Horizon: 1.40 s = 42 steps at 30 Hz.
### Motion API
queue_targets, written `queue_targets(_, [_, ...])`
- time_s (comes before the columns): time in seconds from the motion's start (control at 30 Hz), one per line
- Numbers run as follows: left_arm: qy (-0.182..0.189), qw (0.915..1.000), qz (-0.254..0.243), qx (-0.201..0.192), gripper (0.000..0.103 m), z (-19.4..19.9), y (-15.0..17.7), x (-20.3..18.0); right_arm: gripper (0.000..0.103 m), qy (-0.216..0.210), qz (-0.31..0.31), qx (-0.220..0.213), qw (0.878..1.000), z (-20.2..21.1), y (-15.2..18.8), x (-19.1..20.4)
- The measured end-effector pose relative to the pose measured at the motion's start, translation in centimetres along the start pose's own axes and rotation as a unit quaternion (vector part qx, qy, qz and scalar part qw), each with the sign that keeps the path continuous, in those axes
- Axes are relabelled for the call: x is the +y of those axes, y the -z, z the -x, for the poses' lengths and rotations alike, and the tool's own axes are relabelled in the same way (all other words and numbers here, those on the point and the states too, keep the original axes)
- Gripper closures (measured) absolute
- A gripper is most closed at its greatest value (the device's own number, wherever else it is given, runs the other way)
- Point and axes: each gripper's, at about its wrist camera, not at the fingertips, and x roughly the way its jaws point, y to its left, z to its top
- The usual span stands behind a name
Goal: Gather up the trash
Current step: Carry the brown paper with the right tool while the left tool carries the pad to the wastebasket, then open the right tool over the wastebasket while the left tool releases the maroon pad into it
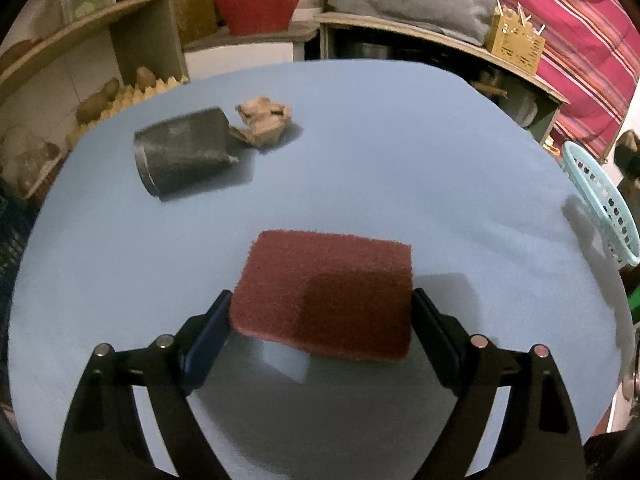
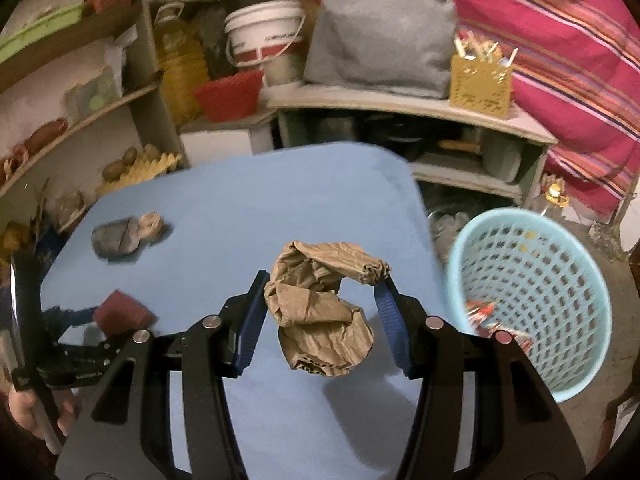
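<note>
Both grippers, left gripper point(image 1: 320, 312) and right gripper point(image 2: 320, 300), have black frames, blue finger pads and silver round screws.

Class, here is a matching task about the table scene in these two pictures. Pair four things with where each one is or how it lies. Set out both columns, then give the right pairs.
Things
1. red scouring pad
2. crumpled brown paper
3. dark cup
4. light blue basket

Places or states
A. lying on its side on the blue table
B. beside the table, with some trash inside
C. between the fingers of the left gripper
D. clamped in the right gripper, above the table

Pairs: 1-C, 2-D, 3-A, 4-B
</note>
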Motion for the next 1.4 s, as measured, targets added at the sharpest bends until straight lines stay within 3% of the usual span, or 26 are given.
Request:
queue_targets(0.23, [-0.014, 0.9990, -0.009, -0.042, 0.018, 2.9, -2.1, -1.9, 0.049, 0.039, -0.018, -0.013, 0.999, 0.9, -2.1, -4.7])
queue_targets(0.47, [-0.003, 0.9972, -0.018, -0.073, 0.017, 4.4, -4.9, -6.1, 0.049, 0.074, -0.048, -0.007, 0.996, 0.7, -0.2, -10.0])
queue_targets(0.6, [0.004, 0.9954, -0.025, -0.092, 0.017, 4.9, -6.5, -9.4, 0.049, 0.097, -0.032, -0.014, 0.995, 1.5, 0.4, -11.4])
queue_targets(0.97, [0.033, 0.9914, -0.054, -0.115, 0.017, 4.4, -9.1, -18.2, 0.049, 0.107, -0.061, -0.035, 0.992, 3.2, 1.8, -16.5])
queue_targets(1.4, [0.080, 0.9849, -0.104, -0.113, 0.017, 1.7, -10.9, -27.6, 0.049, 0.126, -0.063, -0.002, 0.990, 1.0, 2.4, -19.4])
